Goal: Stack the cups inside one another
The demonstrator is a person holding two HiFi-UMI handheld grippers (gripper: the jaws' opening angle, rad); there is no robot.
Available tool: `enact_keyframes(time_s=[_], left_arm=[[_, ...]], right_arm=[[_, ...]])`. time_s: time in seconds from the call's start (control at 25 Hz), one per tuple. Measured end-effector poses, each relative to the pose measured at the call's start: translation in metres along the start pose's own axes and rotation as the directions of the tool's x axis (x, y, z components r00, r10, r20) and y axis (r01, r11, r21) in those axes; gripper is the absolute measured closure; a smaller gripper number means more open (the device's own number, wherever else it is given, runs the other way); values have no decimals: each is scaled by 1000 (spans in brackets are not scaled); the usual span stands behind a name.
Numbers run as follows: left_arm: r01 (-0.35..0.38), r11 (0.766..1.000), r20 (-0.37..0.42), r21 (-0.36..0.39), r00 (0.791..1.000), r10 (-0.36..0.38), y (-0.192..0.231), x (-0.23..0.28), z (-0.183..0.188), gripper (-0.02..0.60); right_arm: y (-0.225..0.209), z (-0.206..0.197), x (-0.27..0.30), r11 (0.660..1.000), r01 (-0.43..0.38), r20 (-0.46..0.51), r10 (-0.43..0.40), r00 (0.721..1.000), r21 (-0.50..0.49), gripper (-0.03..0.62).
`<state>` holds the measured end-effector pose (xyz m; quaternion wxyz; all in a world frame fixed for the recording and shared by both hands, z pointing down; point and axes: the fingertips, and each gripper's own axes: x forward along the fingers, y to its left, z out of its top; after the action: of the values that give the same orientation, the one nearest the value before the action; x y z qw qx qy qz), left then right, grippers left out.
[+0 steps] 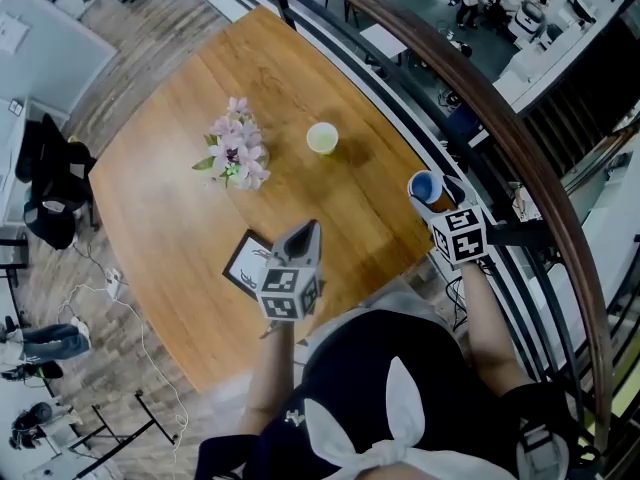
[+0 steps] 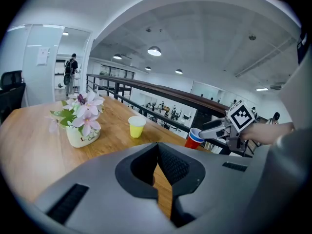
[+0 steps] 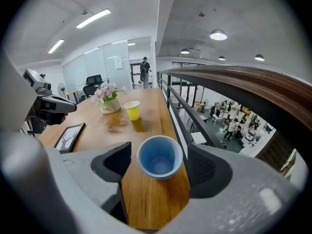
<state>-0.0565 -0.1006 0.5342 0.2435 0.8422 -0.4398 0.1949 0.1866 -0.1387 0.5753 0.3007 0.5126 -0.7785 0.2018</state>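
Table [image 1: 170,228]: filling the middle of the head view, carrying two cups, a flower pot and a picture frame.

Red cup [image 1: 424,185]: standing upright at the table's right edge in the head view, mouth up, showing a blue inside; sitting in the centre of the right gripper view, between the two jaws.

Right tongs [image 3: 160,156]: reaching in from the lower right of the head view, jaws standing spread on either side of the red cup, a thin gap showing at each side, not pinching it.

Yellow cup [image 1: 322,138]: standing upright and alone in the upper middle of the head view, well apart from the red cup, lying up and to the left of it; not yet sitting inside the other cup.

Left tongs [image 2: 157,147]: hovering over the near part of the table, low in the middle of the head view, jaws pressing together at the tips, pinching nothing, bare wood showing beneath them.

Flower pot [image 1: 238,158]: holding pink blossoms, standing near the yellow cup, to its left in the head view.

Picture frame [image 1: 245,263]: lying flat just left of the left tongs in the head view, partly hiding under them.

Railing [image 1: 520,138]: curving past the table's right edge, dark wood over metal bars.
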Motion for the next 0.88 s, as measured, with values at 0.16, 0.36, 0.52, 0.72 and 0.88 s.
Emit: enact_keyframes(time_s=[0.16,0.36,0.52,0.72,0.88], left_arm=[[4,1000,-4,-2,1000,-4,1,2,0,565],[5,1000,-4,-7,1000,-5,3,6,-1,565],[-2,1000,7,-11,1000,2,6,7,2,565],[-12,1000,1,-26,1000,12,13,7,-1,565],[-18,999,9,-35,1000,18,17,7,1,565]], right_arm=[[2,3,0,1000,-5,3,5,1000,-4,237],[6,15,0,1000,-13,23,13,1000,-13,237],[15,36,-2,999,-34,57,36,998,-31,237],[35,71,1,994,-75,108,83,991,-78,237],[57,98,9,987,-110,140,126,982,-120,237]])
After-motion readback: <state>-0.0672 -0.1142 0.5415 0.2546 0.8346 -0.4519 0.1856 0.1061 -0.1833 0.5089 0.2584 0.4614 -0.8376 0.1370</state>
